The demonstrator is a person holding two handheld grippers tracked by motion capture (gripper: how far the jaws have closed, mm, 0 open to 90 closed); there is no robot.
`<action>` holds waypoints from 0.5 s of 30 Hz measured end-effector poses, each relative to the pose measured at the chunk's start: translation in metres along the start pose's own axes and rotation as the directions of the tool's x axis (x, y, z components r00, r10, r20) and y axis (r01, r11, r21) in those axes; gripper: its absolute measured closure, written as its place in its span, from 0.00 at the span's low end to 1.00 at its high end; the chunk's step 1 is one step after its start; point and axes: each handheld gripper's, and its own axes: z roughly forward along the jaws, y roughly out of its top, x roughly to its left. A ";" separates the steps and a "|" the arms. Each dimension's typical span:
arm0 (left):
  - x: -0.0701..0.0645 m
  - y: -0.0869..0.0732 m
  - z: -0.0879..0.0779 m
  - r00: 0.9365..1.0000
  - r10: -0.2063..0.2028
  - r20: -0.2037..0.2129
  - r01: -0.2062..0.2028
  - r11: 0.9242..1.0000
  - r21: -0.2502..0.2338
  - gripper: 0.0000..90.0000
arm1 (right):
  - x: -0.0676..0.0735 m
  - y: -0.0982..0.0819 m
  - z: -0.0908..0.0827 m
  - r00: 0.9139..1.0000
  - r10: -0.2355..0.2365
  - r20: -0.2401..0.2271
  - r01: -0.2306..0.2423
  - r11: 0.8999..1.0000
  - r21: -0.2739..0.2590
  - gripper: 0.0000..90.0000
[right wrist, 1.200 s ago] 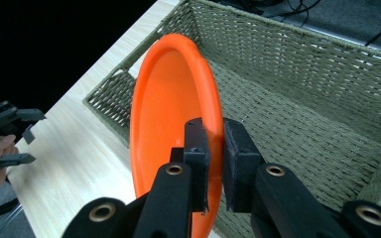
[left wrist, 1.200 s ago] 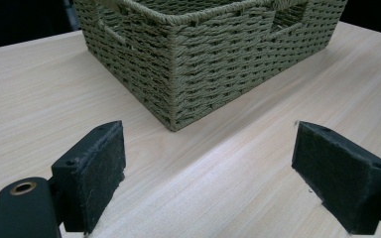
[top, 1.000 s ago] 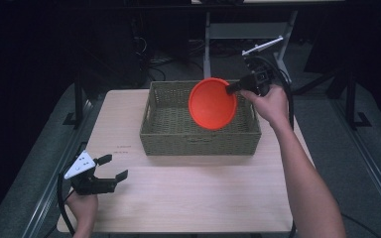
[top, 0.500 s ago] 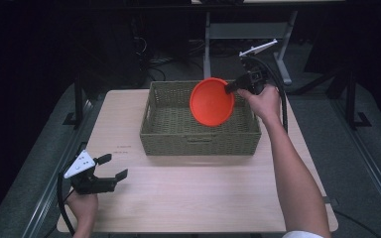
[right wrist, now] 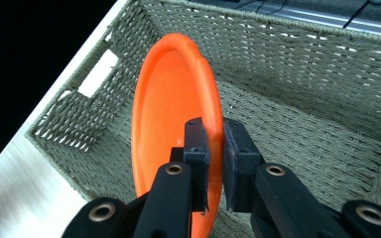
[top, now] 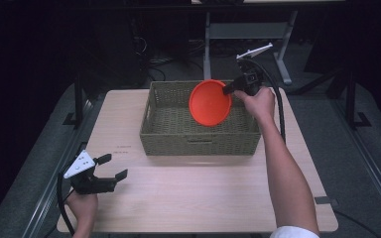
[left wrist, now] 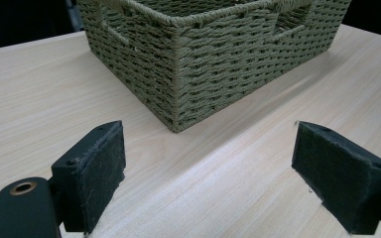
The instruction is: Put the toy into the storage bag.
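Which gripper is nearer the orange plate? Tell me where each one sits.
Right. The right gripper is clamped on the orange plate's rim above the basket; the left gripper hovers open over the table's near-left corner.

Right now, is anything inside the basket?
The basket looks bare inside: only its woven floor shows. The right gripper holds an orange plate on edge above it, and the plate hides part of the floor.
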 end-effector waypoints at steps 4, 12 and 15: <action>0.000 0.000 0.001 1.000 0.000 0.002 0.000 1.000 0.000 0.14 | -0.005 -0.002 0.008 1.000 0.013 0.005 -0.013 1.000 0.003 0.91; 0.000 0.000 0.001 1.000 0.004 0.000 -0.004 1.000 0.005 0.14 | -0.019 -0.009 0.024 0.998 0.050 0.023 -0.051 0.998 0.035 0.91; 0.000 0.000 0.001 1.000 0.005 0.000 -0.005 1.000 0.008 0.14 | -0.022 -0.011 0.029 0.998 0.065 0.021 -0.066 0.997 0.047 0.91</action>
